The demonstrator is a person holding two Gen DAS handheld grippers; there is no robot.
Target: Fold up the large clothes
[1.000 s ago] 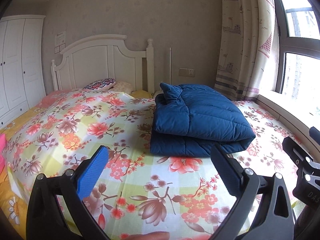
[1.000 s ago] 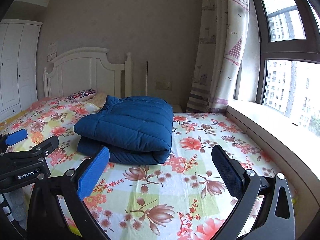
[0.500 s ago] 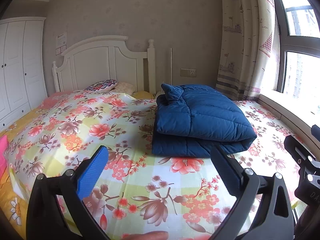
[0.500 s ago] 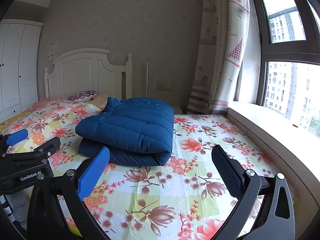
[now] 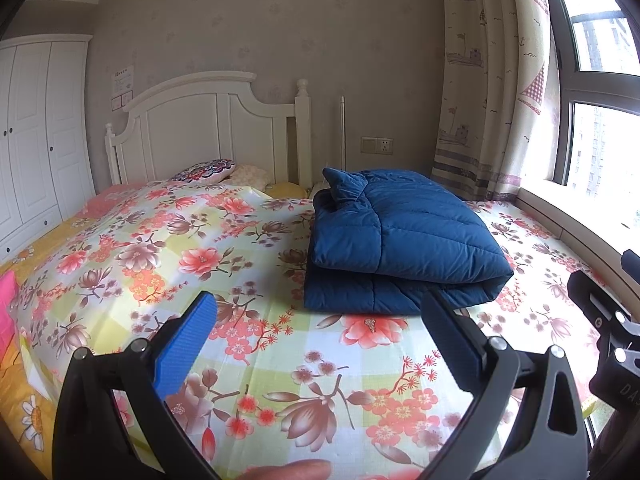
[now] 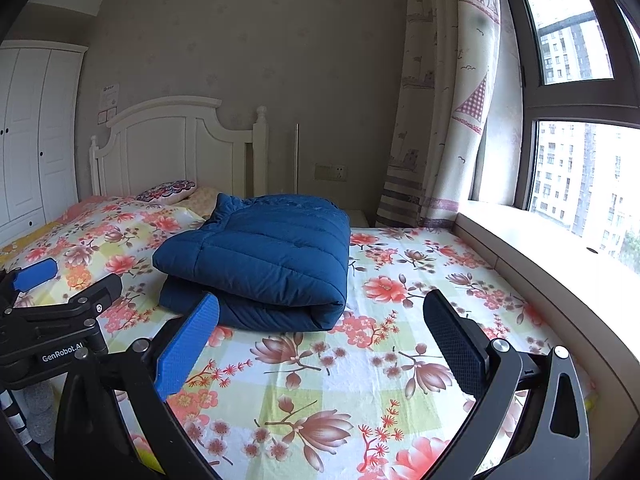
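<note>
Right now the blue jacket (image 5: 400, 240) lies folded into a thick, puffy rectangle on the bed (image 5: 280, 360), toward the headboard end and nearer the window side. Its fabric is smooth and quilted, stitched into long padded panels, and the fold shows as two soft layers with a rounded edge facing the grippers; a collar flap sticks up at the far corner. Under it the bedsheet is a flat cotton-looking print of coral and brown flowers on pale yellow and white checks.

Neither gripper touches the jacket. The left gripper (image 5: 324, 344) hangs over the sheet just short of the bundle, its two fingers spread wide with nothing between them; one finger carries a ribbed bright blue pad (image 5: 186, 350), the other a dark textured one. The right gripper (image 6: 324, 344) sits the same way, fingers wide apart and empty, over the sheet beside the jacket's rounded edge. In its view the other black frame reads "GenRobot.AI" in white letters.

Behind stands a white panelled headboard (image 5: 208, 128) with a patterned pillow (image 5: 204, 170), white wardrobe doors (image 5: 36, 128), and a curtain (image 5: 492, 80) printed with sailboats.
</note>
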